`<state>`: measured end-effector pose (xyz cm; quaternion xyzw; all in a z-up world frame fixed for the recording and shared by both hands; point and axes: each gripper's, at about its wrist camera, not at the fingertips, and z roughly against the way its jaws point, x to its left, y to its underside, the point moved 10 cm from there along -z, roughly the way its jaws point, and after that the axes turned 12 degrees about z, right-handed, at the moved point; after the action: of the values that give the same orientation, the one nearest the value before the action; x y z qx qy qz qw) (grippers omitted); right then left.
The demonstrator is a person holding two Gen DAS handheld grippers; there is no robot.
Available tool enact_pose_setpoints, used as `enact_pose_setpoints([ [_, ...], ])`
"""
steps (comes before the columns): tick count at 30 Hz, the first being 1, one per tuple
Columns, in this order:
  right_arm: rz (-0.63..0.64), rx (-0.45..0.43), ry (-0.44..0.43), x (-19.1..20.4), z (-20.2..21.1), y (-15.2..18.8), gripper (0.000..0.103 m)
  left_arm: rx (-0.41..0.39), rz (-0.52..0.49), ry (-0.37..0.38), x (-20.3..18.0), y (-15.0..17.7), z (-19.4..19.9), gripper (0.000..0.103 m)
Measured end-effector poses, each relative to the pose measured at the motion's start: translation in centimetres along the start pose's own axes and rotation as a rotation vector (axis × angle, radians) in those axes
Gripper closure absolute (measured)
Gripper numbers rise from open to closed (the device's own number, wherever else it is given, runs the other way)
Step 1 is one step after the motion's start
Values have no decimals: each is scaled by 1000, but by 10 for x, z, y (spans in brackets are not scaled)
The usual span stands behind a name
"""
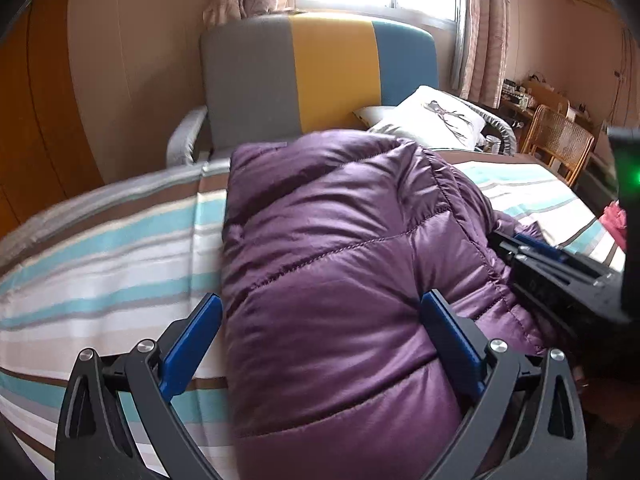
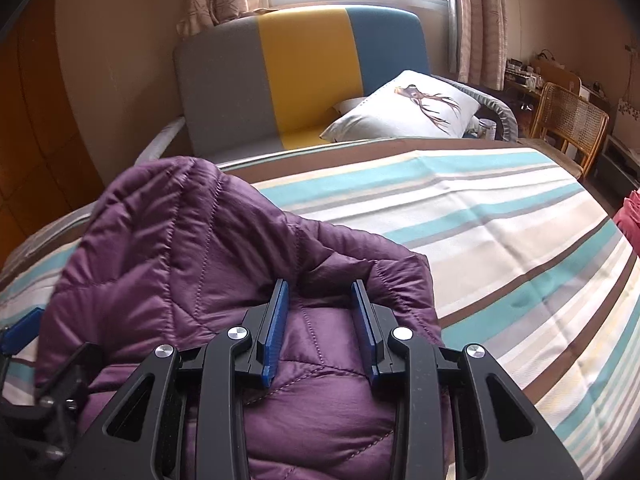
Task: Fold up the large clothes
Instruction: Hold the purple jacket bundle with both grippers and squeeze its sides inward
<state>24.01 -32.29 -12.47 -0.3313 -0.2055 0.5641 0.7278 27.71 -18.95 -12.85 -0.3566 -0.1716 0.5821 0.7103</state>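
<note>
Both claws bear on a purple down jacket on the striped bed: left claw spread wide astride its bulk, right claw part-open around a puffy fold, apparently flattening it for folding.

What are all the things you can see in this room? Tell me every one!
puffy jacket: one, purple, bunched up on the bed
bedsheet: one, white with teal, brown and grey stripes, covering the bed
headboard: one, grey, yellow and blue panels, at the far end of the bed
pillow: one, white with a deer drawing, by the headboard
curtains: pinkish, either side of the bright window
chair: one, woven cane, right of the bed
pink cloth: one, at the bed's right edge
left gripper: black with blue fingers, wide open, straddling the jacket
right gripper: black with blue fingers, partly open, resting on the jacket
</note>
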Motion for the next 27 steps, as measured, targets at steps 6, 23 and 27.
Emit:
enact_pose_setpoints([
  [6,-14,14,16,-1,-15,5,71,13,23,9,3,7,-12,2],
  [23,-41,-84,-81,3,49,6,40,-3,84,74,20,20,34,2],
  [27,-69,-65,-103,1,69,21,40,-4,123,74,38,22,46,2],
])
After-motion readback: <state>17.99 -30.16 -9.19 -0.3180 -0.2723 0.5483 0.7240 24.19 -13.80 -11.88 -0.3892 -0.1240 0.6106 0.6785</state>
